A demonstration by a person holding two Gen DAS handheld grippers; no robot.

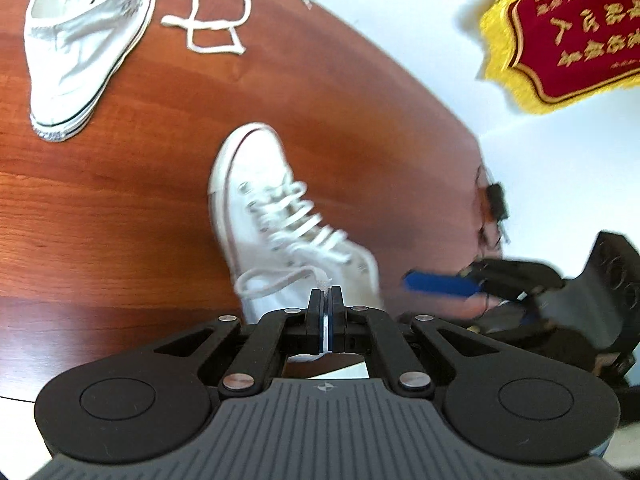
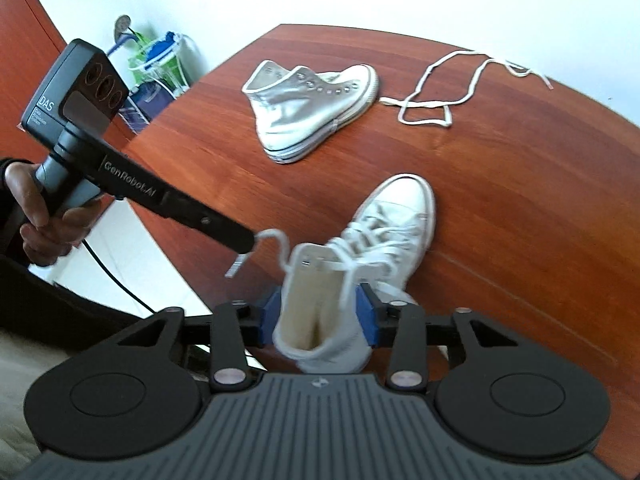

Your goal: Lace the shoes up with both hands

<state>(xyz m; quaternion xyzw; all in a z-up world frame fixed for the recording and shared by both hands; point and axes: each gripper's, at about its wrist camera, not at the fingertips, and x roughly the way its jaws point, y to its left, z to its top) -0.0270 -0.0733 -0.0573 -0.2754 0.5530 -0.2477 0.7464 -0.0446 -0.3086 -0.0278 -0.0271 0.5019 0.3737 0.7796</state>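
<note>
A white high-top shoe, already laced, is located on the reddish wooden worktop, toe pointing toward 12 o'clock in the right wrist view. One free end of its lace is led back in a loop from the collar to the left claw, whose jaws are fully closed on the lace end; a short frayed tip is seen just above the pads. In the right wrist view the same lace is seen running to the tip of the left claw, at 9 o'clock from the shoe collar.

The heel collar of the shoe is placed between the blue pads of the right claw. The jaws are set narrow, one pad on each side of the collar; whether the pads press on the fabric cannot be told. The right claw is also seen, blurred, at 3 o'clock from the shoe in the left wrist view.

The left tool is held by a hand at its grey grip.

A second white high-top shoe, unlaced, is laid on its side at 11 o'clock from the first, well apart. A loose white lace is laid just beside its toe, at 1 o'clock from the first shoe.

A red banner with gold fringe is seen beyond the worktop edge.
</note>
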